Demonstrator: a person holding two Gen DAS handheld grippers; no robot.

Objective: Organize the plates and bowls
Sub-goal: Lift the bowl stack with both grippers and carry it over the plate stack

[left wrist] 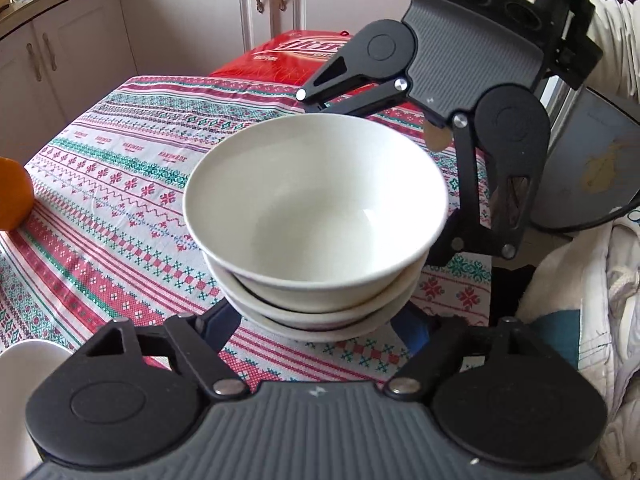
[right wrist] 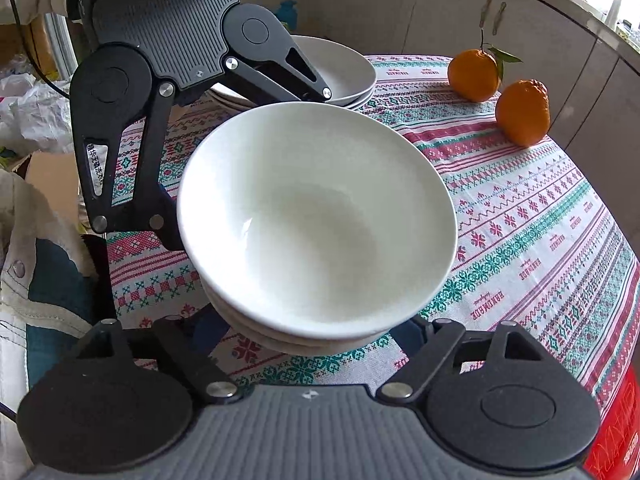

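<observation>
A stack of three white bowls (left wrist: 316,216) fills the middle of both views; it also shows in the right wrist view (right wrist: 316,224). My left gripper (left wrist: 320,320) is spread wide around the near side of the stack, its fingertips hidden under the bowls. My right gripper (right wrist: 316,328) is spread the same way on the opposite side and shows in the left wrist view (left wrist: 400,128). The left gripper shows in the right wrist view (right wrist: 224,152). The stack seems held between the two grippers just above the patterned tablecloth (left wrist: 120,184). A stack of white plates (right wrist: 344,68) sits behind.
Two oranges (right wrist: 520,112) lie on the cloth at the far right of the right wrist view; one orange (left wrist: 12,196) shows at the left edge. A red bag (left wrist: 292,60) lies past the table's far edge. A white rim (left wrist: 24,364) is at lower left. Cabinets (left wrist: 180,12) stand behind.
</observation>
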